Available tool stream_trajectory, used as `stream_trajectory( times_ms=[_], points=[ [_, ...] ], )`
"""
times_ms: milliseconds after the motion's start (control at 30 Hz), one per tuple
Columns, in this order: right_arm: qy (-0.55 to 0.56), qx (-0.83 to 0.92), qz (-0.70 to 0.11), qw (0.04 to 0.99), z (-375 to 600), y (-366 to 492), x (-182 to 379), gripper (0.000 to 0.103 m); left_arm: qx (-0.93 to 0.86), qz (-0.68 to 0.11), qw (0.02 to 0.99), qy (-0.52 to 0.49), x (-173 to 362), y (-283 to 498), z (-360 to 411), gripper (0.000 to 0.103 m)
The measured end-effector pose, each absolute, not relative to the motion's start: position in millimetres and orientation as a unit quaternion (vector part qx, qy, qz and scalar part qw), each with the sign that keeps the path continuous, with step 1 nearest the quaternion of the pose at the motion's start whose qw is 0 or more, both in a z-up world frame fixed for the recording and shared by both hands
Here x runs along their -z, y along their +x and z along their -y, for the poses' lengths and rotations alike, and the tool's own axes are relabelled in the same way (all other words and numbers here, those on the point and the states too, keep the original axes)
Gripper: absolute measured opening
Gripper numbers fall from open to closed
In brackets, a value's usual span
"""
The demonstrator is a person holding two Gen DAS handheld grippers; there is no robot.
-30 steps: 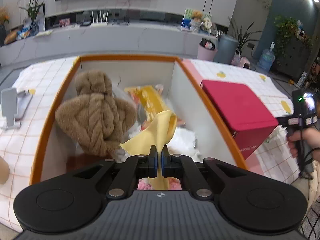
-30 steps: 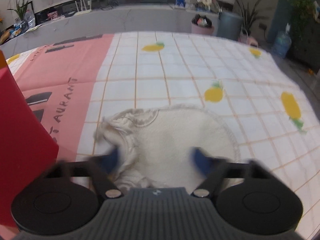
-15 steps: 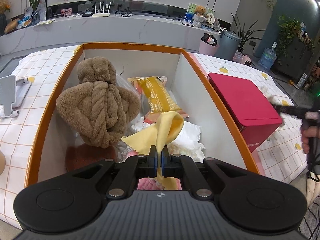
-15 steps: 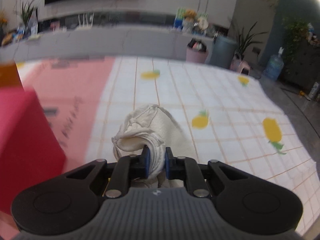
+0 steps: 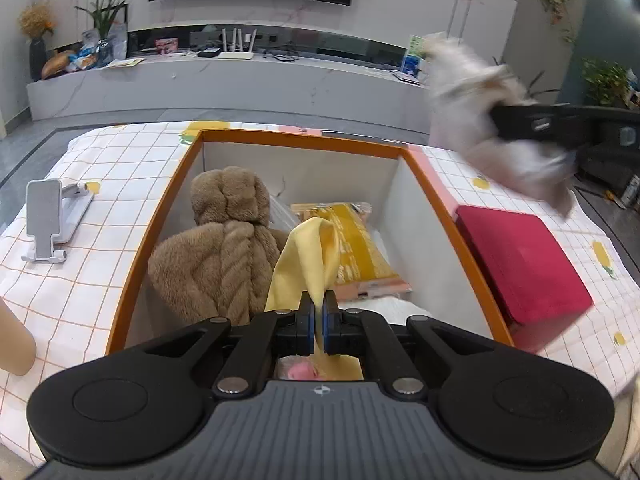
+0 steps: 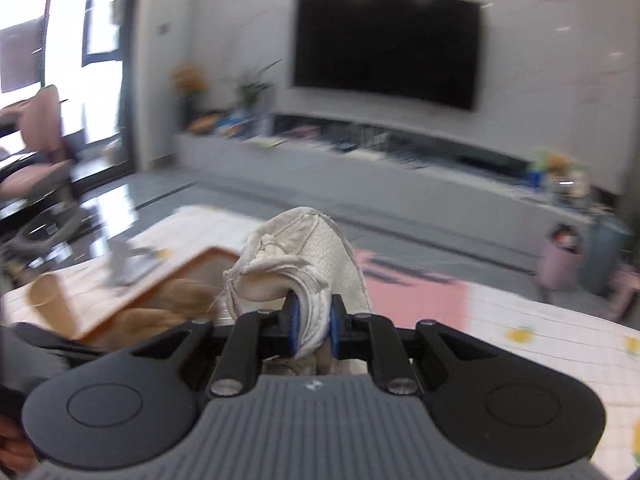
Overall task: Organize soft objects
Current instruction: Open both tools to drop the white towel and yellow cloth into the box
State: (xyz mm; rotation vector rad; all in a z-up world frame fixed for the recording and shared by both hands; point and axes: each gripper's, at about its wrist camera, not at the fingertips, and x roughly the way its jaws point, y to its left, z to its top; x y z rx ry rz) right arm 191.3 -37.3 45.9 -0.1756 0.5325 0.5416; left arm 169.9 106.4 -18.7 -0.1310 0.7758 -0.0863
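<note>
In the left wrist view, the left gripper point(image 5: 319, 320) at the lower centre is closed tight on a yellow cloth point(image 5: 306, 258), over the orange-rimmed box point(image 5: 160, 216). A brown plush point(image 5: 218, 252) lies inside the box.

In the right wrist view, the right gripper point(image 6: 313, 330) clamps a white cloth point(image 6: 304, 264) at the centre, lifted above the table point(image 6: 560, 344).

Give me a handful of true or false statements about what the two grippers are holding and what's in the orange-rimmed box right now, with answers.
1. The left gripper is shut on a yellow cloth. True.
2. The right gripper is empty. False: it pinches a white fluffy cloth.
3. A brown knotted plush lies inside the orange-rimmed box. True.
4. The red box sits inside the orange-rimmed box. False: it stands outside, by its right wall.
5. The white fluffy cloth lies flat on the tablecloth. False: it is held in the air.
</note>
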Motion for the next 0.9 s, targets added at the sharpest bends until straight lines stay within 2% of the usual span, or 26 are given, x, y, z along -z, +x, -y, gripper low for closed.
stream_trajectory(
  times_ms=[333, 500, 667, 900],
  points=[
    [-0.114, -0.283, -0.404, 0.863, -36.3, 250.6, 19.6, 0.013, 0.011, -0.402, 0.915, -0.028, 28.7, 196.2, -104.8, 0.004],
    [-0.164, -0.226, -0.407, 0.870, -33.6, 267.8, 27.5, 0.013, 0.004, -0.401, 0.916, -0.014, 23.1, 198.6, -108.9, 0.004],
    [-0.158, -0.218, -0.463, 0.844, -28.6, 296.1, 45.3, 0.013, 0.001, -0.398, 0.917, -0.017, 20.6, 191.4, -112.4, 0.004],
    [-0.237, -0.191, -0.449, 0.840, -54.7, 297.7, 55.5, 0.014, 0.017, -0.396, 0.918, -0.020, 28.9, 193.0, -105.6, 0.004]
  ],
)
